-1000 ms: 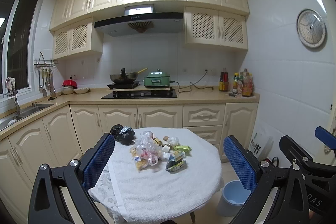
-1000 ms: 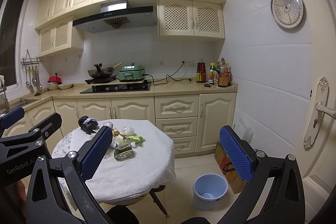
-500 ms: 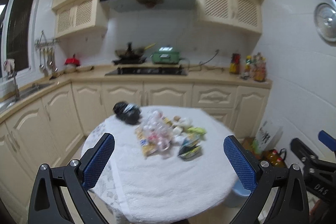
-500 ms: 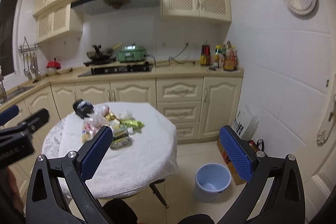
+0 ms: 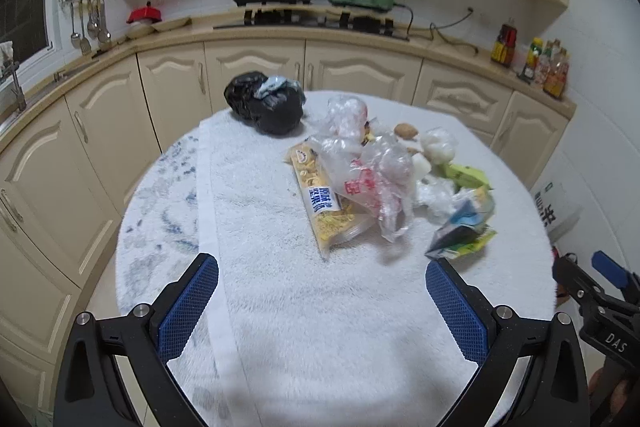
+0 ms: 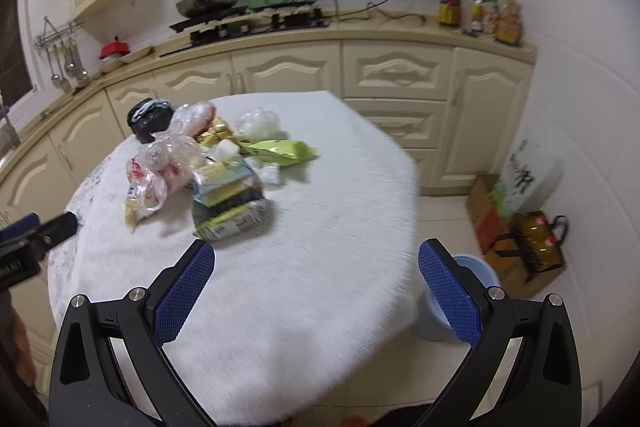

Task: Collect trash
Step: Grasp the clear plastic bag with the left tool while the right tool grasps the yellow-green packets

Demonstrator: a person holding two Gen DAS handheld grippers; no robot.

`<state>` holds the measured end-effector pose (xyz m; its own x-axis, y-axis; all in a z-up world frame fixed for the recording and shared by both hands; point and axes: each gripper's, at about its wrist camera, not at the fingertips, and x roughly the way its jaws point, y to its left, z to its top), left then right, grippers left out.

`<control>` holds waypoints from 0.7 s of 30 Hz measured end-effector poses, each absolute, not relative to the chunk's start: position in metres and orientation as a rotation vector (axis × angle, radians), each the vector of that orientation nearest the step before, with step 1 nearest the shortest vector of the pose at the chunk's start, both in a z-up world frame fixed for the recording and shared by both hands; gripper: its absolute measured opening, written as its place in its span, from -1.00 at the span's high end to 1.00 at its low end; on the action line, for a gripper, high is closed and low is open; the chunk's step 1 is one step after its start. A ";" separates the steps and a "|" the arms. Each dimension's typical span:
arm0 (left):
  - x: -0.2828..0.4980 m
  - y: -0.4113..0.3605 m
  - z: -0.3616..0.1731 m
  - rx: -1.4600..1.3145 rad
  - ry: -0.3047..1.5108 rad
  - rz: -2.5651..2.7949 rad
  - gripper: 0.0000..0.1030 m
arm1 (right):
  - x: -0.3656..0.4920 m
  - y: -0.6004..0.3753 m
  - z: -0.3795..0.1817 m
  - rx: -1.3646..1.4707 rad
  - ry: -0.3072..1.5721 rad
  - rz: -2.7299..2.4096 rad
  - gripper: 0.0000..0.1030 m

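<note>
Both pairs of jaws stand wide and empty, the left gripper point(image 5: 322, 301) and the right gripper point(image 6: 316, 293) each poised over bare towel at the near side of the round table point(image 6: 352, 155); a second ago they were held back with the whole kitchen in view, and now both have tipped down and closed in, so the trash fills the view ahead of the fingers; the approach looks under way, nothing yet grasped. Just beyond the left jaws lies the yellow noodle packet point(image 5: 326, 205) under a crumpled clear bag point(image 5: 368, 175); farther off sits the black bag point(image 5: 264, 103). Ahead and left of the right jaws rests a folded wrapper point(image 6: 226, 201), likely its first pick; the blue bin point(image 6: 440, 311) stands on the floor behind its right finger, beside the table.
</note>
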<state>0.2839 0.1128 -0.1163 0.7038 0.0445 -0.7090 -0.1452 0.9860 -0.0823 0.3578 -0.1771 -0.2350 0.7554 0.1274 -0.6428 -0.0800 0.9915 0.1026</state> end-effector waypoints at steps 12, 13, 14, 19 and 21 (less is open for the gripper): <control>0.359 0.127 -0.138 -0.115 0.807 0.141 -0.99 | 0.444 -0.112 -0.260 0.110 0.785 0.204 -1.00; 0.362 0.127 -0.141 -0.114 0.810 0.137 -0.99 | 0.449 -0.109 -0.262 0.113 0.793 0.212 -1.00; 0.364 0.127 -0.143 -0.112 0.812 0.135 -0.99 | 0.453 -0.106 -0.265 0.116 0.799 0.225 -0.99; 0.380 0.120 -0.152 -0.088 0.819 0.112 -0.99 | 0.462 -0.110 -0.278 0.160 0.820 0.312 -0.29; 0.385 0.115 -0.152 -0.078 0.815 0.102 -0.99 | 0.461 -0.116 -0.280 0.185 0.811 0.350 -0.28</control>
